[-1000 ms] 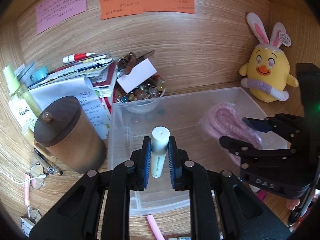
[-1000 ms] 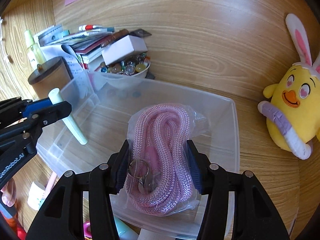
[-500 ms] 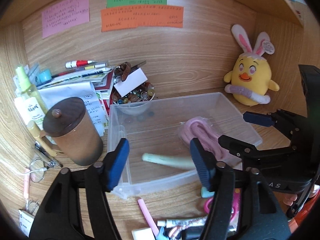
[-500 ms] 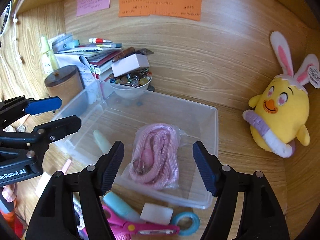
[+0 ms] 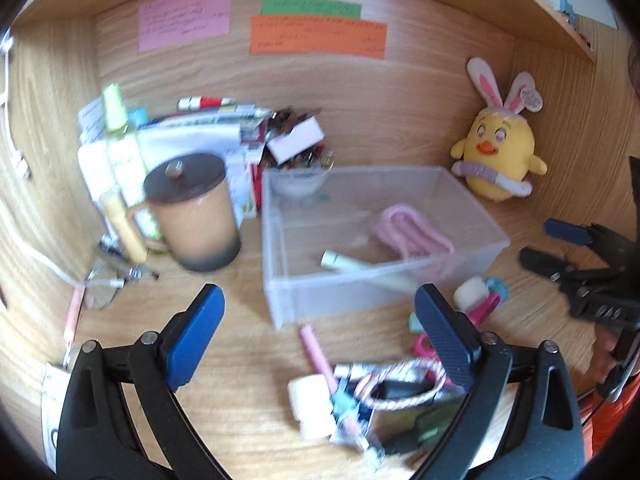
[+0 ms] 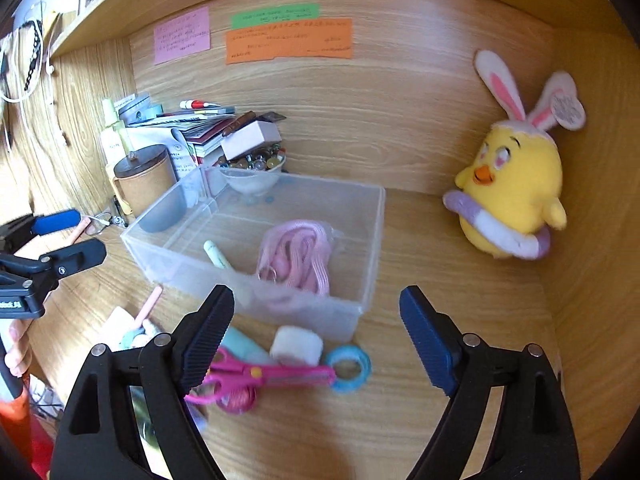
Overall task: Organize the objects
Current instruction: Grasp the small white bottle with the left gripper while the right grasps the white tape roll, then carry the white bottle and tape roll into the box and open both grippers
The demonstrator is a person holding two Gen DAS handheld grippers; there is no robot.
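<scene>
A clear plastic bin (image 5: 276, 280) (image 6: 168, 252) stands on the wooden desk. Inside lie a pale green tube (image 5: 344, 262) (image 6: 216, 254) and a bagged pink rope (image 5: 412, 232) (image 6: 296, 256). My left gripper (image 5: 320, 320) is open and empty, pulled back in front of the bin. My right gripper (image 6: 316, 320) is open and empty, also in front of the bin. Loose items lie before the bin: pink scissors (image 6: 256, 376), a white roll (image 6: 296, 346), a blue tape ring (image 6: 348, 368), a pink pen (image 5: 316, 352) and a pink-white cable (image 5: 400, 384).
A brown lidded mug (image 5: 192, 212) stands left of the bin. Behind it are bottles, stacked papers and a bowl of beads (image 6: 256, 172). A yellow bunny-eared chick plush (image 6: 512, 192) sits at the right. Wooden walls close the back and sides.
A second ago the left gripper held the tube and the right held the bagged rope over the bin. Both let go, opened wide and pulled back toward me.
</scene>
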